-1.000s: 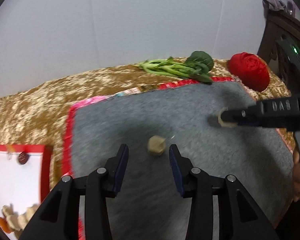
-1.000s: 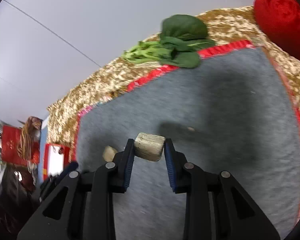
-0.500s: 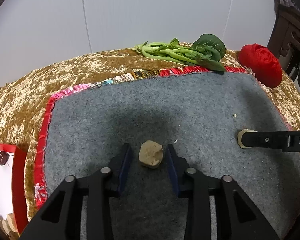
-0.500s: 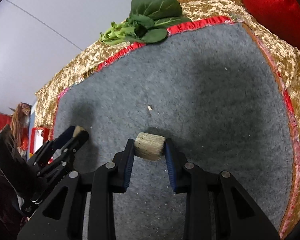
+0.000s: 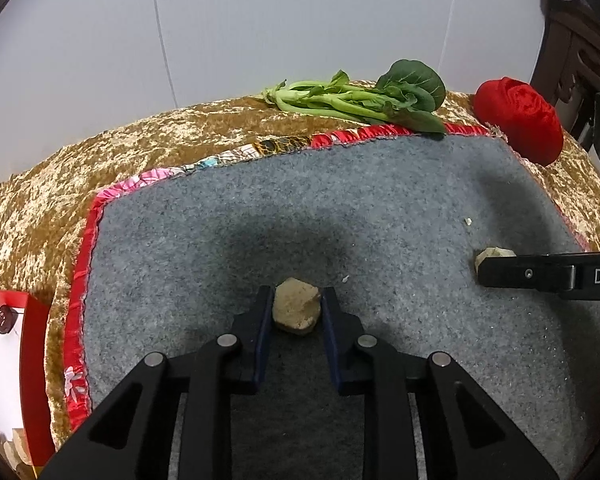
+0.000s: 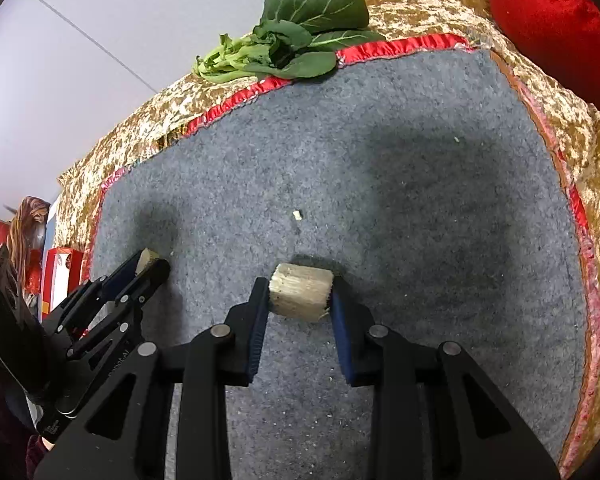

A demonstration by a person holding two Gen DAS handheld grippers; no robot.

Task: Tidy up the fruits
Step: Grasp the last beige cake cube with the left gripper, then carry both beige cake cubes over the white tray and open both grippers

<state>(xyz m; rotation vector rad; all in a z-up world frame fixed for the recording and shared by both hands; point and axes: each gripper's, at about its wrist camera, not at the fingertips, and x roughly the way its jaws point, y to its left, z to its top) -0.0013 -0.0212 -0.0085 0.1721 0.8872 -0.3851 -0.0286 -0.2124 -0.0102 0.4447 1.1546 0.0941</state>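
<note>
A tan, lumpy fruit chunk (image 5: 296,312) lies on the grey felt mat (image 5: 380,208). My left gripper (image 5: 295,296) straddles it, jaws closing, both blue pads touching its sides. In the right wrist view the left gripper (image 6: 152,265) shows at the left edge with the chunk (image 6: 145,257) at its tips. My right gripper (image 6: 301,290) is shut on a pale, fibrous block (image 6: 302,294), held just over the mat. From the left wrist view the right gripper (image 5: 500,270) enters side-on from the right, the block (image 5: 494,253) peeking out at its tip.
Leafy greens (image 5: 364,98) lie at the mat's far edge on the gold cloth (image 5: 40,216). A red fabric bundle (image 5: 520,120) sits at the far right by dark wooden furniture (image 5: 572,52). A red-rimmed white tray (image 5: 32,360) with small pieces is at the left. Crumbs dot the mat.
The left gripper came down around the tan chunk and its jaws narrowed until the pads met it. The right gripper sank toward the mat, still gripping the pale block.
</note>
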